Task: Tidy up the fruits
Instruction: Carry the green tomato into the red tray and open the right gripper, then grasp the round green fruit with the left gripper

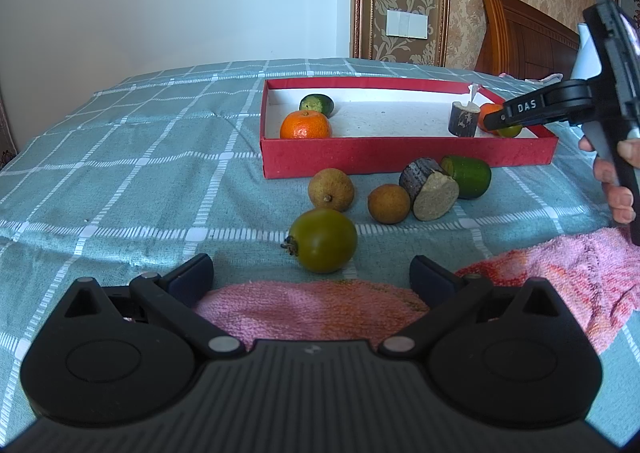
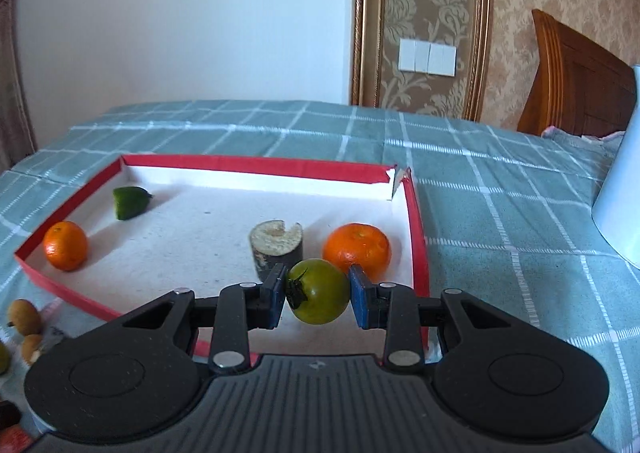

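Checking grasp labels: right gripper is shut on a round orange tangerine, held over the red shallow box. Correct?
Not quite. The right gripper is shut on a round green tomato-like fruit, not a tangerine; the orange tangerine lies behind it in the red shallow box. The right wrist view shows this.

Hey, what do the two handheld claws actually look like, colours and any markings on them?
Both are black plastic. The left claw has a ribbed body, two round housings, silver pivot pins and dark pads. The right claw has the same build with blue pads; from the left wrist view, one finger bears white "DAS" lettering.
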